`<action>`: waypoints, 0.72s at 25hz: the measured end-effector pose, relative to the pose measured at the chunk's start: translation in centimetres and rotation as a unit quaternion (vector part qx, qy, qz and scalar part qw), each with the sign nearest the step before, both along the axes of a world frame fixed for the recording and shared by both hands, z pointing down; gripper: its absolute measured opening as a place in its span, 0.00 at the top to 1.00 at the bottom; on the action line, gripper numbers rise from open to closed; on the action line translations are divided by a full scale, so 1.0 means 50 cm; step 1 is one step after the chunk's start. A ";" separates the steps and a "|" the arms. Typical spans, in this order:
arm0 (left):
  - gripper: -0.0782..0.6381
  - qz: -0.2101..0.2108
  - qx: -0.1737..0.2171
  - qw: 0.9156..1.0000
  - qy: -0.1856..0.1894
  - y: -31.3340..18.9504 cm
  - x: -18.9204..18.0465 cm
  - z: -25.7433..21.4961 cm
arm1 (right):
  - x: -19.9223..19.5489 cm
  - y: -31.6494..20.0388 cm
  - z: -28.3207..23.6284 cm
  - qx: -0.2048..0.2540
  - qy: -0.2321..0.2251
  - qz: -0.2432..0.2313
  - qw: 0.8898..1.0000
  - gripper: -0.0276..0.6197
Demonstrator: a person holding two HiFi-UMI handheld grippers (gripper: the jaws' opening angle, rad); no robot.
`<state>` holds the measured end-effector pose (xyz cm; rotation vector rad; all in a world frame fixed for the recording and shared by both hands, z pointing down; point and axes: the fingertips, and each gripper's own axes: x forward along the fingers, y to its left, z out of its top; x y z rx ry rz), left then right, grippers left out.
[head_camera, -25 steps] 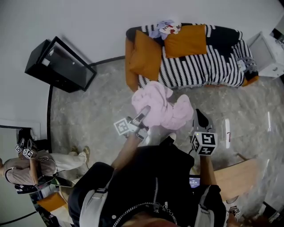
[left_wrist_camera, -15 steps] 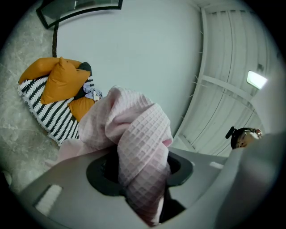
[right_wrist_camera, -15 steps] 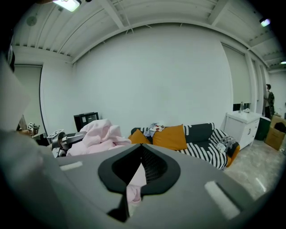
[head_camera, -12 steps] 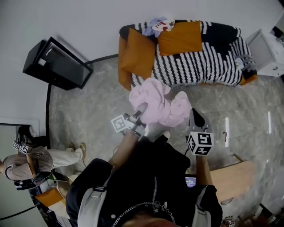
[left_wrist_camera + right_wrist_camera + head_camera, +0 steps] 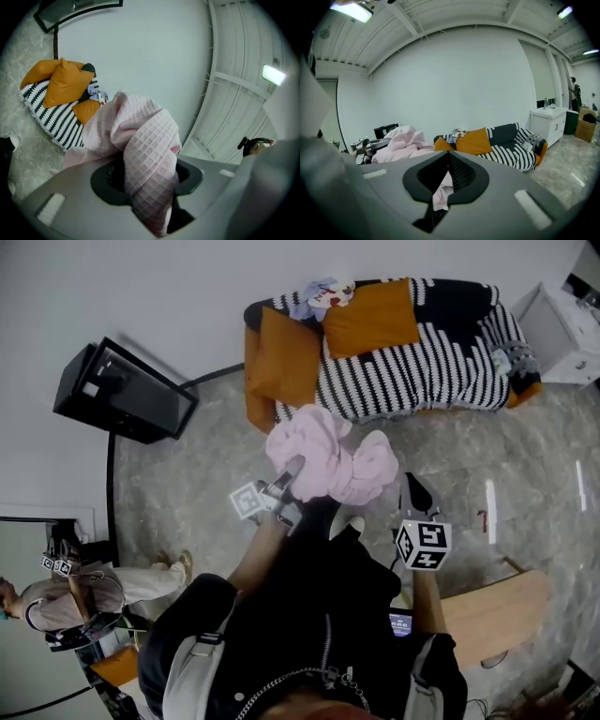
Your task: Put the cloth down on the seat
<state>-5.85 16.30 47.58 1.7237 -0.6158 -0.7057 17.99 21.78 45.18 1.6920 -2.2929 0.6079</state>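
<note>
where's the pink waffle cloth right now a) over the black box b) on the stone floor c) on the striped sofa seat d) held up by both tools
d: the pink waffle-weave cloth is pinched in the left tool and the right tool, short of the black-and-white striped sofa.

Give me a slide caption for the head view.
A pink cloth held by the left gripper and right gripper, short of the striped sofa.

A black television [image 5: 122, 390] stands at the left edge of the grey stone floor [image 5: 187, 493], against the white wall [image 5: 141, 287]. A white cabinet [image 5: 562, 320] fills the far right corner. A light wooden tabletop [image 5: 492, 610] sits at lower right, and a person [image 5: 84, 596] is at lower left.
</note>
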 end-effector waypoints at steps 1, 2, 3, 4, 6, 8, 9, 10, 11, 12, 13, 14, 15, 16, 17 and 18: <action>0.62 0.002 0.001 1.000 0.001 -0.005 0.008 -0.001 | 0.008 0.000 0.002 -0.001 -0.002 0.004 1.000 0.95; 0.62 0.005 0.000 1.000 0.002 -0.009 0.015 0.000 | 0.015 0.000 0.004 -0.001 -0.004 0.008 1.000 0.95; 0.62 0.007 0.000 1.000 0.003 -0.012 0.022 0.001 | 0.020 0.001 0.005 -0.001 -0.005 0.012 1.000 0.95; 0.62 0.010 0.000 1.000 0.003 -0.016 0.027 0.002 | 0.024 0.001 0.006 -0.001 -0.004 0.014 1.000 0.95; 0.62 0.015 0.001 1.000 0.002 -0.026 0.037 0.003 | 0.028 -0.003 0.004 0.001 -0.001 0.017 1.000 0.95; 0.62 0.020 0.003 1.000 -0.003 -0.038 0.045 0.006 | 0.032 -0.014 0.002 0.001 0.002 0.018 1.000 0.95; 0.62 0.022 0.005 1.000 -0.005 -0.045 0.048 0.006 | 0.034 -0.021 0.001 0.000 0.004 0.018 1.000 0.95; 0.62 0.024 0.008 1.000 -0.008 -0.054 0.051 0.006 | 0.034 -0.030 0.000 0.000 0.005 0.018 1.000 0.95; 0.62 0.027 0.010 1.000 -0.011 -0.063 0.054 0.006 | 0.034 -0.041 0.000 -0.001 0.007 0.018 1.000 0.95; 0.62 0.028 0.011 0.999 -0.013 -0.074 0.055 0.008 | 0.033 -0.052 0.001 -0.002 0.009 0.017 1.000 0.95; 0.62 0.029 0.010 0.999 -0.014 -0.084 0.056 0.010 | 0.031 -0.064 0.004 -0.003 0.010 0.016 1.000 0.95; 0.62 0.030 0.008 0.999 -0.013 -0.095 0.056 0.012 | 0.028 -0.075 0.007 -0.004 0.012 0.015 1.000 0.95; 0.62 0.030 0.008 0.999 -0.012 -0.107 0.055 0.015 | 0.025 -0.086 0.010 -0.006 0.014 0.014 1.000 0.95; 0.62 0.030 0.008 0.999 -0.011 -0.121 0.053 0.019 | 0.021 -0.099 0.013 -0.008 0.017 0.011 1.000 0.95; 0.62 0.029 0.006 0.999 -0.011 -0.137 0.052 0.025 | 0.017 -0.113 0.015 -0.008 0.021 0.008 1.000 0.95; 0.62 0.028 0.004 1.000 -0.011 -0.156 0.050 0.031 | 0.012 -0.130 0.016 -0.009 0.026 0.003 1.000 0.95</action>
